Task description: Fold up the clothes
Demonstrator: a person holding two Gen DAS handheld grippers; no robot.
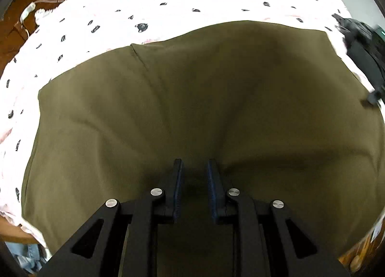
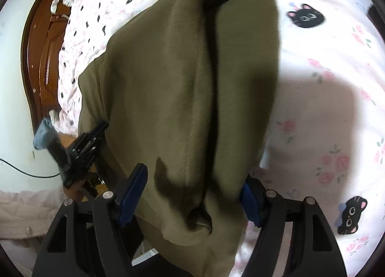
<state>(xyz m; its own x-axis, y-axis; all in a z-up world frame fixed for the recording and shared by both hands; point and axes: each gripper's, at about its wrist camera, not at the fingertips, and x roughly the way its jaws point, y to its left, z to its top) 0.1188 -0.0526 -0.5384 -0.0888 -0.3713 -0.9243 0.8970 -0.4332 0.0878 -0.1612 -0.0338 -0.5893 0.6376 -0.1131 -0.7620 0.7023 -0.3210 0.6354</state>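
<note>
Where the bed sheet with its small dark cat print fills the far ground, the olive green garment lies spread across it from centre to six o'clock. At six o'clock the left gripper hovers over the cloth, jaws narrow and empty. The right gripper stands wide around a folded bunch of garment.
</note>
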